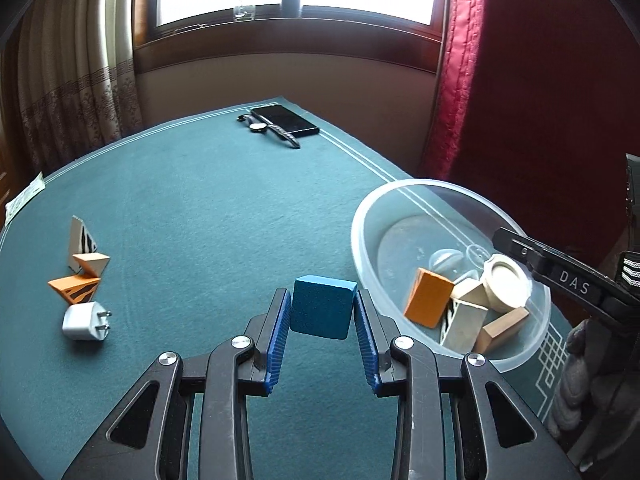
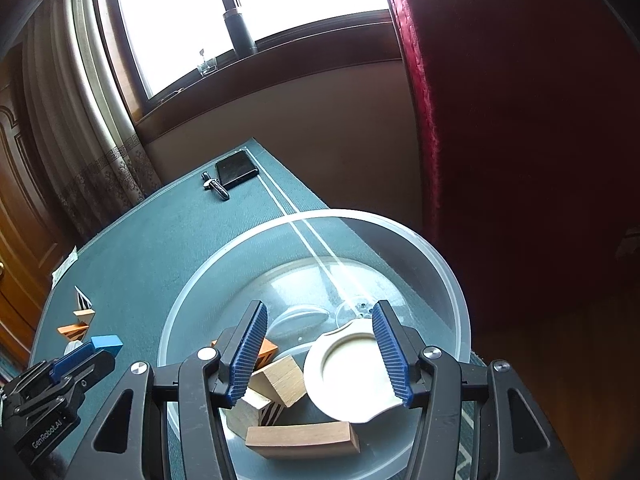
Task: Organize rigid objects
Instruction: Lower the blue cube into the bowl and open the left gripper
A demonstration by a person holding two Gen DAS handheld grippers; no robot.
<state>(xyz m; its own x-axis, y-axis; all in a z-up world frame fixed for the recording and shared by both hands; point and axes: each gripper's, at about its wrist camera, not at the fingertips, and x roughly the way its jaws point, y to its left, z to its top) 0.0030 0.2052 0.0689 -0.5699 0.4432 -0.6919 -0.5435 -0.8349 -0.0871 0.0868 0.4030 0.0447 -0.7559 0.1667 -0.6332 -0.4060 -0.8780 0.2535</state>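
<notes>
Your left gripper (image 1: 322,312) pinches the blue block (image 1: 323,306) just above the cloth beside the clear bowl (image 1: 362,216), your right gripper (image 2: 320,354) spread over its piled pieces, so a low carry could clip the rim; the far watch face stays illegible.

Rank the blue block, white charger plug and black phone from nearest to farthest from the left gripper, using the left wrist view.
1. blue block: between the left gripper fingers.
2. white charger plug: on the cloth, to the left.
3. black phone: at the table's far edge.
</notes>
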